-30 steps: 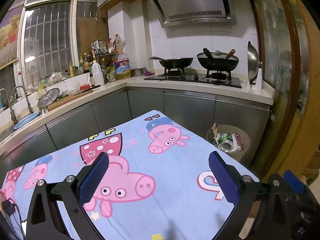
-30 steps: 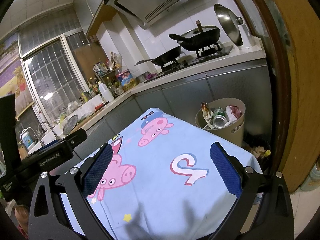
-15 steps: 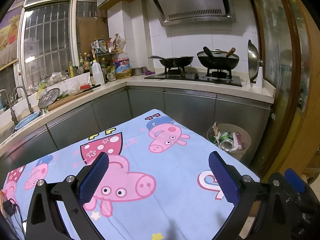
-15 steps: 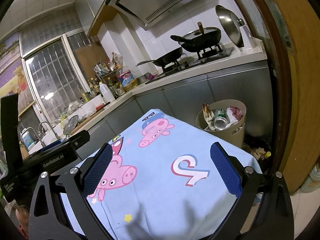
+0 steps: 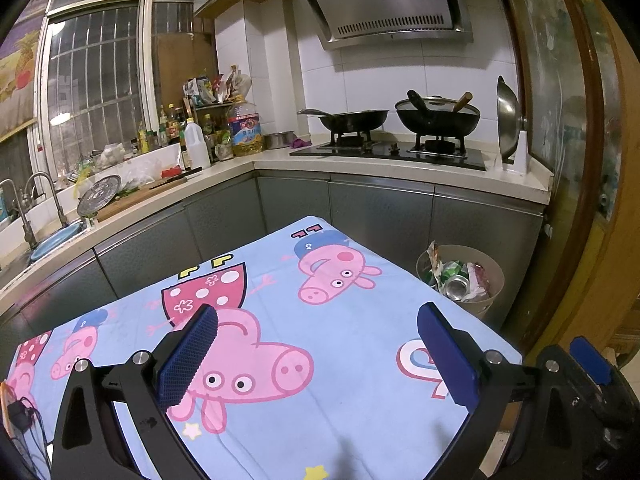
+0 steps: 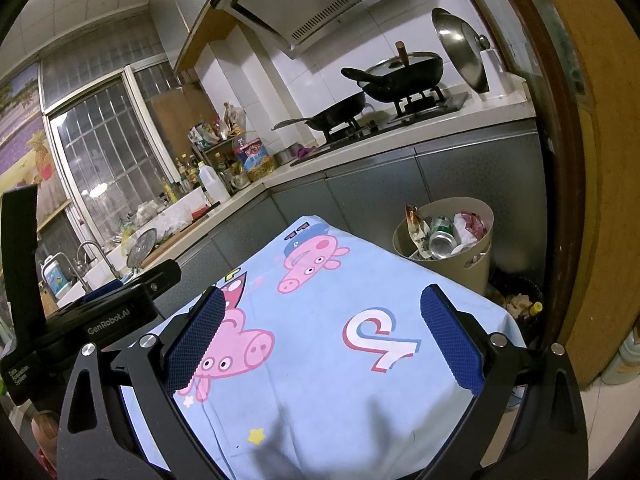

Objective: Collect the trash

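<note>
Left wrist: left gripper [image 5: 316, 350] and right gripper [image 6: 320, 334] spread wide, empty, over bare tablecloth [image 5: 360, 320]; trash in bin [image 5: 460, 276] beyond (apparently collected). Next: seek strays.

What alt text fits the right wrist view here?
The open right hand-held gripper hovers empty over a blue cartoon-pig tablecloth. Beyond the table's far corner, a beige trash bin holds a can and wrappers below the kitchen counter.

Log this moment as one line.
left claw open, empty | right claw open, empty | both above cloth | bin full
</note>
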